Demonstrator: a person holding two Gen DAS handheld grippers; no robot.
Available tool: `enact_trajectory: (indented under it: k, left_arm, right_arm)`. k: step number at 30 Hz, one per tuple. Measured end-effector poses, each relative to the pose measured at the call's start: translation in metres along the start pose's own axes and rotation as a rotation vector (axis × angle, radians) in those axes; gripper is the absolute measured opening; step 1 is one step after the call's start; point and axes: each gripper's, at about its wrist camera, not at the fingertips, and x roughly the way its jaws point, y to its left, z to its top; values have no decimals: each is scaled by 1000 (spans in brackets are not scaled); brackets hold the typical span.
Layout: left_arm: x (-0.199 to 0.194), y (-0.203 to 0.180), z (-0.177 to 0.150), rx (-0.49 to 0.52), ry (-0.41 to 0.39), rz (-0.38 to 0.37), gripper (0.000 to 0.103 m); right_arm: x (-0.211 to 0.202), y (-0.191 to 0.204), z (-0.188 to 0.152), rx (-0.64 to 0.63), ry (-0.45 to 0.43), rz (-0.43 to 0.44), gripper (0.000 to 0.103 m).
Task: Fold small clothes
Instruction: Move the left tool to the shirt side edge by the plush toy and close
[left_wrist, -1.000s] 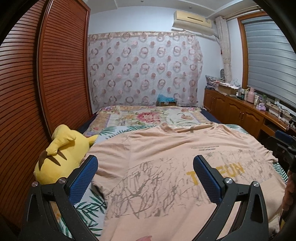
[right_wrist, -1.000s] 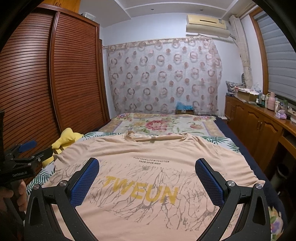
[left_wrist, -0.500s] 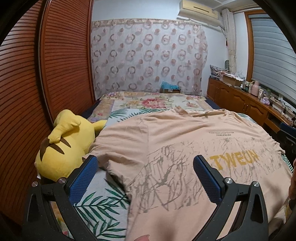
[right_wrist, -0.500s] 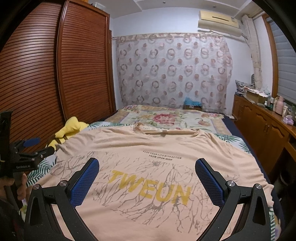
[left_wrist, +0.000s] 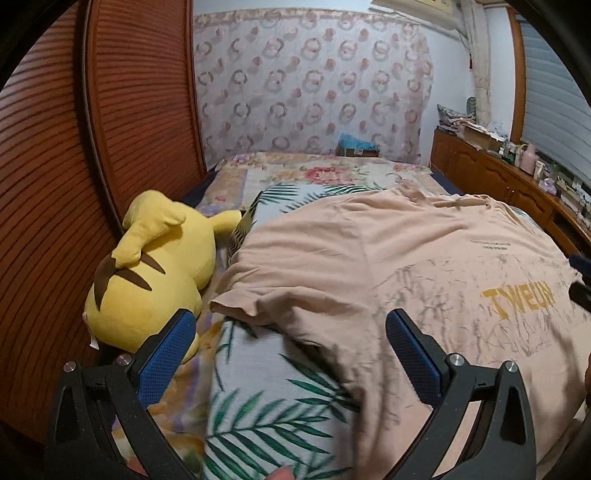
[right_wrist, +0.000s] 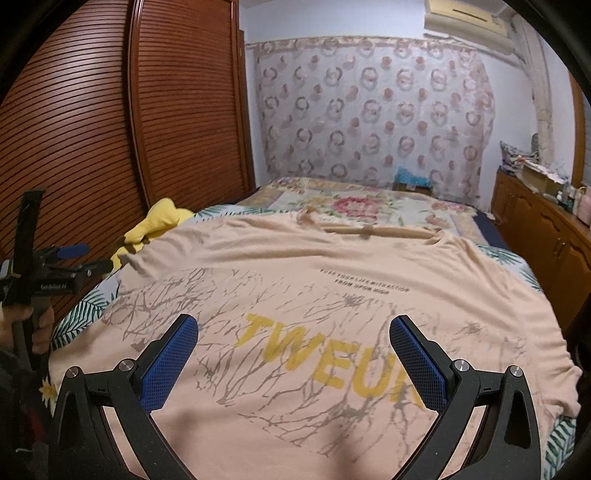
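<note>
The left tongs (left_wrist: 290, 347) are hovering with their blue pads spread wide and holding nothing, above the leaf-print bedsheet (left_wrist: 266, 398) and the left sleeve (left_wrist: 240, 302) of a peach T-shirt (left_wrist: 406, 258). The right tongs (right_wrist: 293, 349) are likewise gaping empty over the shirt's yellow "TWEUN" print (right_wrist: 325, 354). The T-shirt is lying spread face up on the bed, with a yellow plush toy (left_wrist: 159, 273) sitting just beside its sleeve, against the slatted wardrobe doors (left_wrist: 140, 96)
</note>
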Motion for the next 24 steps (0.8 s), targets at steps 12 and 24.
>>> enact_trajectory:
  k: [12,24]
  left_arm:
    - [28,32,16,0,102,-66,78]
    - [62,66,23,-104,211,-92,58]
  right_arm:
    - [10,0,7,-46,85,67,103]
    - [10,1,10,-95,121,102,103]
